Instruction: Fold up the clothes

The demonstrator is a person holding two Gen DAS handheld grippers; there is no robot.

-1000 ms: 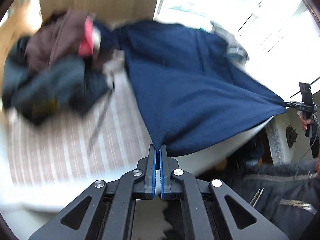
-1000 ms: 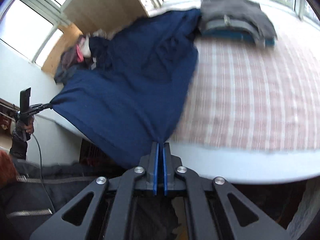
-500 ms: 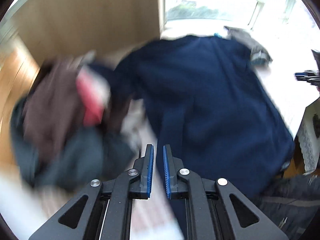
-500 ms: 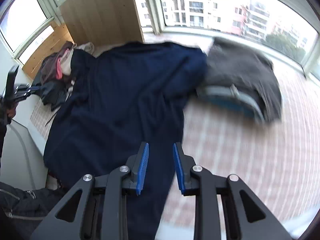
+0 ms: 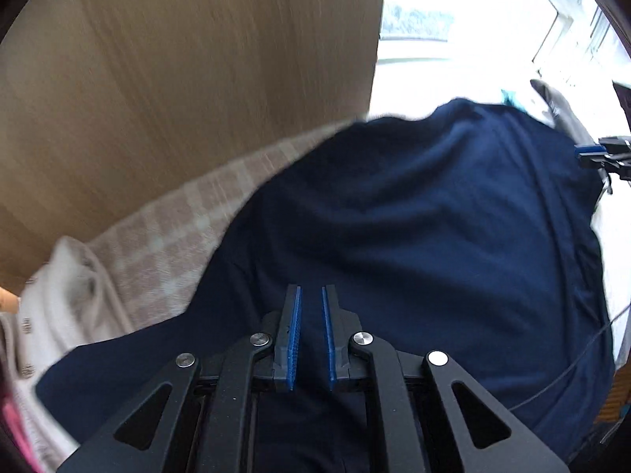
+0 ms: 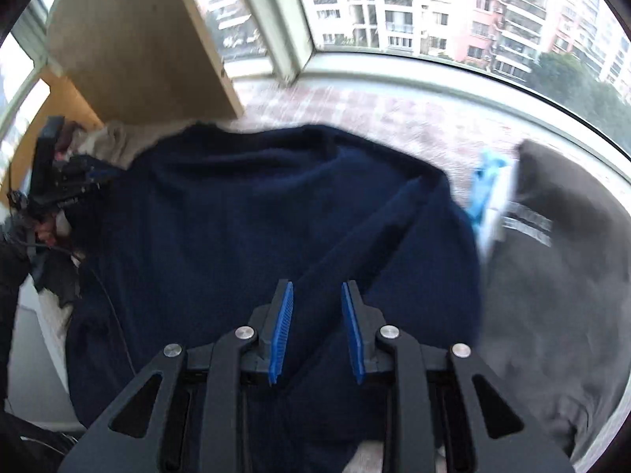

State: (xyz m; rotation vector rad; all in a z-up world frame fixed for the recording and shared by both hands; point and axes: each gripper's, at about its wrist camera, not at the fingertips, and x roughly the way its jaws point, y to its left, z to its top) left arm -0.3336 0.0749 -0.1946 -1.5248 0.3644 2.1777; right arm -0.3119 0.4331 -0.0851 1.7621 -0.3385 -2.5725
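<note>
- The left gripper (image 5: 311,299) is held slightly open over the navy garment (image 5: 414,236); nothing is gripped.
- The right gripper (image 6: 317,295) is held part-open, empty, above it.

Both tools released navy garment (image 5: 414,236); it now lies spread on bed, tools above it.

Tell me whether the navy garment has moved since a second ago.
Yes. The navy garment hung stretched off the bed's near edge between both shut grippers; now it lies spread on the checked bedcover, beside the grey folded pile, with the open right gripper above it.
</note>
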